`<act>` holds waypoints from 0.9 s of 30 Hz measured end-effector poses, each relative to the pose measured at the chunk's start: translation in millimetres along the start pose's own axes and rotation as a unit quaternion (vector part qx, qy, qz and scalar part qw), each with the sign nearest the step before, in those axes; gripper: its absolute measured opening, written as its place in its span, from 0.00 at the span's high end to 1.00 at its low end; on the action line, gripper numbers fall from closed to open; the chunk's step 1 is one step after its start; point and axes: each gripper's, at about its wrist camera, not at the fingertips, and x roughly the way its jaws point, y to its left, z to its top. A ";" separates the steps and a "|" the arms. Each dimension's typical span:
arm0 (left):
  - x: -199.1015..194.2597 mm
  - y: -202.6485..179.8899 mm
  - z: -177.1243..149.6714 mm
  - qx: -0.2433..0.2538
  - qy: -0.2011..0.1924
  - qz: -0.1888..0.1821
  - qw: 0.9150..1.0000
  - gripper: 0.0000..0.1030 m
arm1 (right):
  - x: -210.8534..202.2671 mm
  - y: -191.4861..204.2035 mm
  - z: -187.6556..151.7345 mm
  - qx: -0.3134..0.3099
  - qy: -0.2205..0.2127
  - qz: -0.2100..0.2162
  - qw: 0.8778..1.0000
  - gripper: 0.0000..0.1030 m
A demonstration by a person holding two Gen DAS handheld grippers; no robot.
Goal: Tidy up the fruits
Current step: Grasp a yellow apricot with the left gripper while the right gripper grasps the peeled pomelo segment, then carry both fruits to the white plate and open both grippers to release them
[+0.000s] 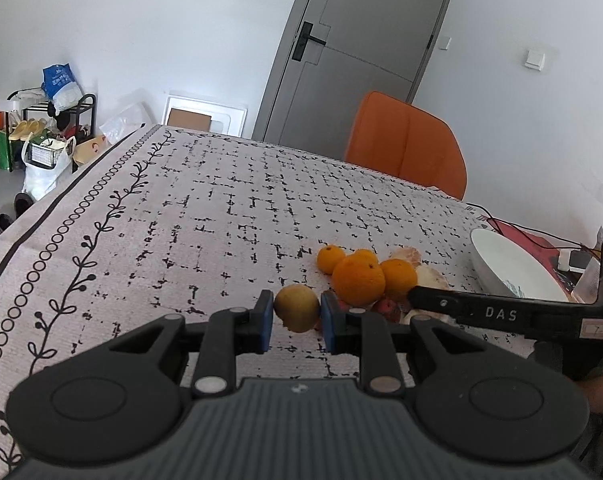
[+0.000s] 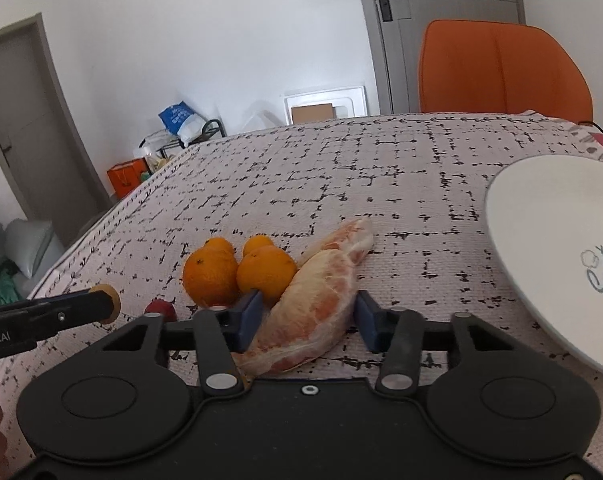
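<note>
Left tongs (image 1: pixel 296 316) pinching round yellowish fruit (image 1: pixel 296 308); right tongs (image 2: pixel 307 320) half open, straddling pithy peeled citrus segment (image 2: pixel 313 312), grip unclear.

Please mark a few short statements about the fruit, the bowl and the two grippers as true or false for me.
1. The left gripper has a yellowish round fruit between its fingers. True.
2. The white bowl already holds several oranges. False: no fruit shows in it; the oranges lie on the tablecloth.
3. A peeled pomelo segment lies between the right gripper fingers. True.
4. The right gripper is shut tight on the segment. False: its fingers stand apart, with a gap on the right side.
5. The chair behind the table is blue. False: it is orange.
</note>
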 end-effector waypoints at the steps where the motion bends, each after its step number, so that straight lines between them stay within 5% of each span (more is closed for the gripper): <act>1: 0.2 -1.0 -0.1 0.001 -0.001 0.000 1.000 0.77 | -2.6 -2.4 -0.3 0.004 -0.003 0.000 1.000 0.66; 14: -1.8 -16.0 3.1 0.013 -0.009 -0.006 1.000 0.77 | -30.5 -27.6 1.1 0.054 -0.040 0.032 0.997 0.81; 27: 2.0 -40.1 16.0 0.035 -0.021 -0.026 0.999 0.77 | -60.6 -39.8 9.6 0.060 -0.085 0.028 0.994 0.83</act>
